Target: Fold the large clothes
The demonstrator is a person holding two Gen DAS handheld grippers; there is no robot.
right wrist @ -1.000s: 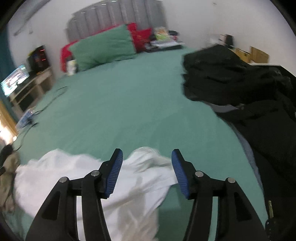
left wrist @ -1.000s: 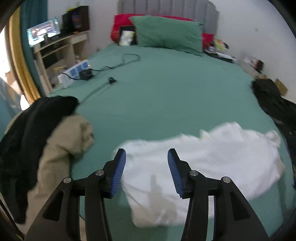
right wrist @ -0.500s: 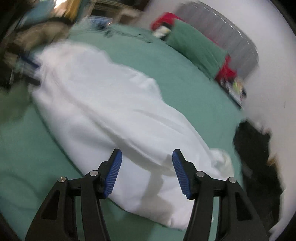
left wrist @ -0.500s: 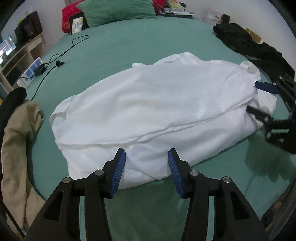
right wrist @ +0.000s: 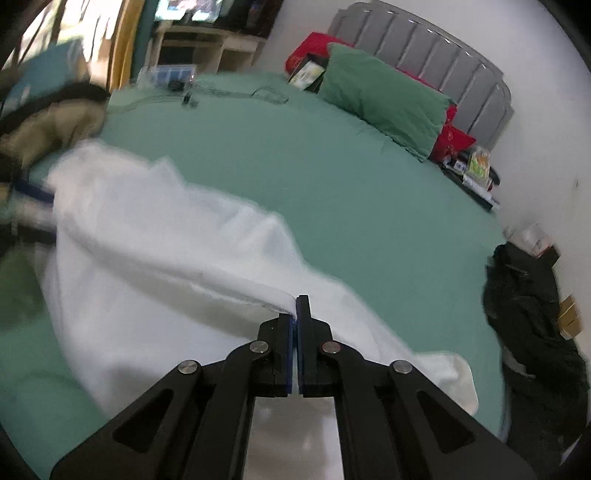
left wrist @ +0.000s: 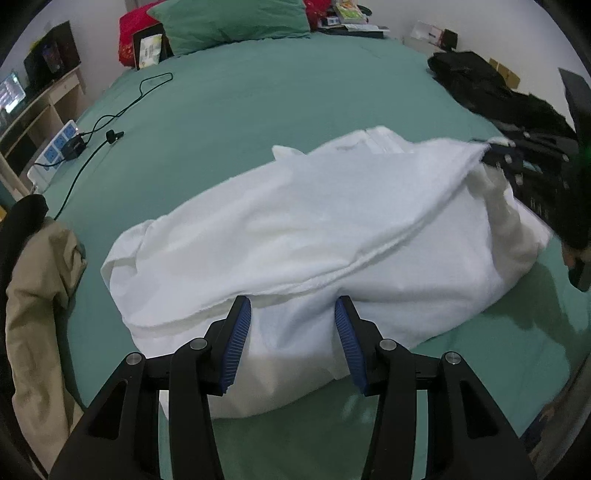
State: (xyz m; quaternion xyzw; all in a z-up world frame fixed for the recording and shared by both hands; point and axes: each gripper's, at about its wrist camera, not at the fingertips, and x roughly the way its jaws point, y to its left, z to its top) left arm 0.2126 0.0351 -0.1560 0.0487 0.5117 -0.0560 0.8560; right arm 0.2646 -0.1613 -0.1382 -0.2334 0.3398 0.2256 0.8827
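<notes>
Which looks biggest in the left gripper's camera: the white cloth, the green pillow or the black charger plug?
1. white cloth, by far; it is also nearest the camera
2. green pillow, farther back
3. black charger plug, tiny

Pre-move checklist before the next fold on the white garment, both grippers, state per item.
1. Right gripper clamped on the white garment: ok, fingers shut on an upper edge of the cloth.
2. Left gripper has a hold: not ok, fingers open, cloth between them but not pinched.
3. Only one layer in the right grip: cannot tell, view blurred.
4. Green bedsheet beyond the garment free for the fold: ok.
5. Black clothes pile apart from the garment's right end: cannot tell, it lies close.
6. Beige garment clear of the white one: ok, a strip of sheet shows between them.
</notes>
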